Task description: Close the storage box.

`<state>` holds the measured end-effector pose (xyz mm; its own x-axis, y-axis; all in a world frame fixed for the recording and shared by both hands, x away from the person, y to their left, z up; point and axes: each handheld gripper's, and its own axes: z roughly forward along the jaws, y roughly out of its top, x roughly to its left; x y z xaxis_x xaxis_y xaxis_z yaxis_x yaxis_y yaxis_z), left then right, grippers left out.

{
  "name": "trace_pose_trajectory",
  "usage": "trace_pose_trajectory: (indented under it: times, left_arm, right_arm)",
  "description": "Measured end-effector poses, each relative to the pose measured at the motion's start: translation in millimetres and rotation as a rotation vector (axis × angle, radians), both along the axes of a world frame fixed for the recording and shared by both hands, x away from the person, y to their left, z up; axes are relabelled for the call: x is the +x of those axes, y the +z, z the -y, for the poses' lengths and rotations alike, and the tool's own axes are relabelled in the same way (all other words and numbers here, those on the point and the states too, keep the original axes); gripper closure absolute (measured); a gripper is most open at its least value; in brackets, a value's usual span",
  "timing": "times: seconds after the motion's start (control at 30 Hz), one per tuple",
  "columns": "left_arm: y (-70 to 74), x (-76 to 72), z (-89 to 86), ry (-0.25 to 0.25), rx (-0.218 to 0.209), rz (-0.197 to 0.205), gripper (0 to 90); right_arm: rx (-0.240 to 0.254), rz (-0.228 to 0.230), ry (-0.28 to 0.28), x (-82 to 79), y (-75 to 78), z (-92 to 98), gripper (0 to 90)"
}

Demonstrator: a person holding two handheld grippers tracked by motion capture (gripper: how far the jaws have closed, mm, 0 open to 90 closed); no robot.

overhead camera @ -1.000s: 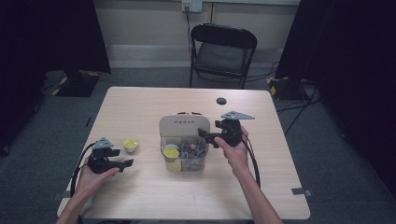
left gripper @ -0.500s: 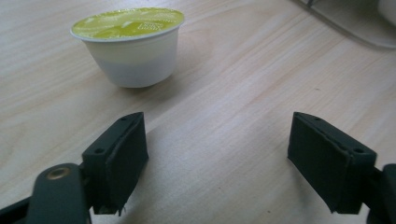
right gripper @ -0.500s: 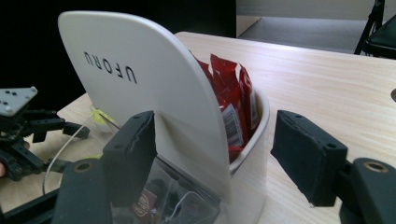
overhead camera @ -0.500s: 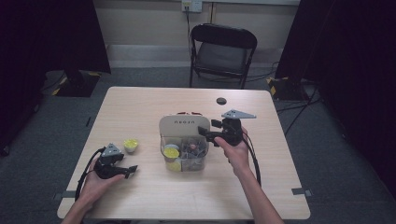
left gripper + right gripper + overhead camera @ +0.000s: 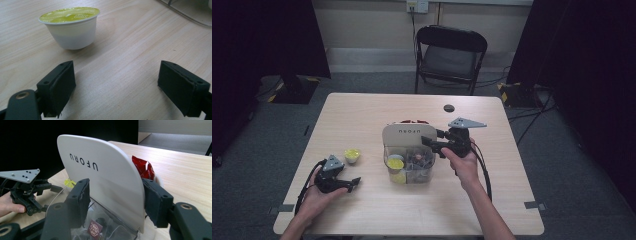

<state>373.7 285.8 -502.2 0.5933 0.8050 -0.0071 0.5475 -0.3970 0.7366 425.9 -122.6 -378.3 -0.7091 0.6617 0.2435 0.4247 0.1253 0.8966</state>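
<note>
a: while the right gripper (image 5: 430,141) has just been closing, its black pads (image 5: 81,195) now clamp the upright white rounded plastic lid (image 5: 105,185) of the clear plastic box (image 5: 409,165), one pad on each face of the panel.

b: where does that box stand?

a: near the middle of the pale wooden counter (image 5: 377,112), with the lid raised at its far edge. inside lie a small yellow-topped pod (image 5: 395,162) and other small packets, too small to tell apart in the high view. a red foil packet (image 5: 142,167) shows behind the lid in the right gripper view.

b: and the left gripper (image 5: 120,87)?

a: its jaws have just been opening and now stand wide apart, with bare counter between them and nothing pressed. it lies low over the counter near the left front corner, in the person's left hand (image 5: 314,192).

b: what lies ahead of it?

a: a small white plastic cup with a yellow-green foil top (image 5: 70,27), upright on the counter, beyond the pads and clear of them, left of the box and well apart from it.

b: anything farther off?

a: a small black round disc (image 5: 449,108) near the counter's far edge, and a black folding chair (image 5: 449,55) behind the counter.
</note>
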Motion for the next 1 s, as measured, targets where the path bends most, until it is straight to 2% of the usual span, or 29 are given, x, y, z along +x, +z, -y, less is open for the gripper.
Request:
trace_pose_trajectory:
  times: [0.57,1.0]
  left_arm:
    - [0.2,1.5,-0.7,-0.007,0.004,0.002,13.6]
    - [0.0,3.0,-0.6,-0.006,0.000,0.001,13.4]
  right_arm:
    - [-0.017,-0.003,0.015,-9.2,4.0,0.6,42.2]
    - [-0.020,-0.014,0.048,-16.6,2.0,2.3,42.5]
